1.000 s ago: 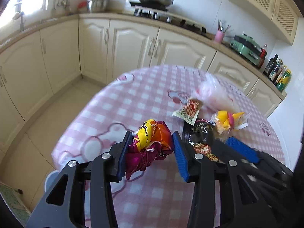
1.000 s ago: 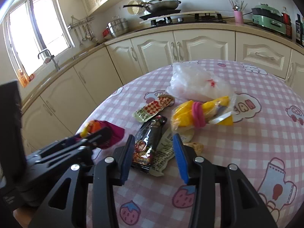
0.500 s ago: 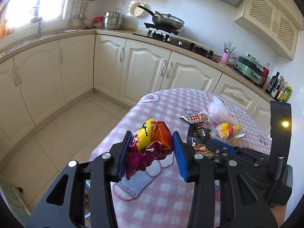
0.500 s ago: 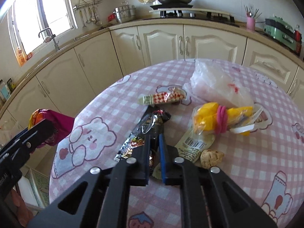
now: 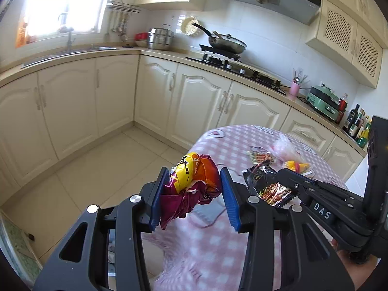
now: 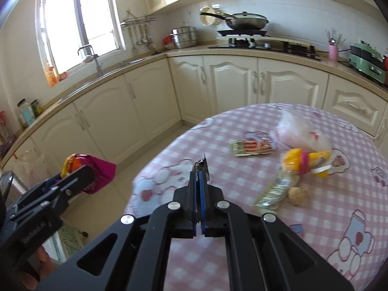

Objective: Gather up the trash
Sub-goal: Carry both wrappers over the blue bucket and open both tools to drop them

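Observation:
My left gripper [image 5: 192, 192] is shut on a crumpled magenta, orange and yellow snack bag [image 5: 191, 186], held in the air beside the table's edge over the floor. It also shows in the right wrist view [image 6: 89, 169]. My right gripper [image 6: 200, 189] is shut on a black snack wrapper [image 6: 201, 166], seen edge-on above the pink checked tablecloth [image 6: 218, 254]; the wrapper also shows in the left wrist view [image 5: 266, 181]. Left on the table are a red-and-white wrapper [image 6: 252, 146], a clear plastic bag [image 6: 300, 133], a yellow packet [image 6: 305, 161] and a pale wrapper [image 6: 274, 191].
Cream kitchen cabinets [image 5: 194, 97] curve around behind the table, with a sink [image 5: 68, 51] at left and a stove with a pan [image 5: 225, 43]. Tiled floor [image 5: 97, 169] lies left of the table. A small round brown item [image 6: 297, 195] lies by the pale wrapper.
My right gripper closed on the black wrapper and lifted it off the table. Both grippers rose and pulled back, and my left gripper carried the snack bag out past the table's edge.

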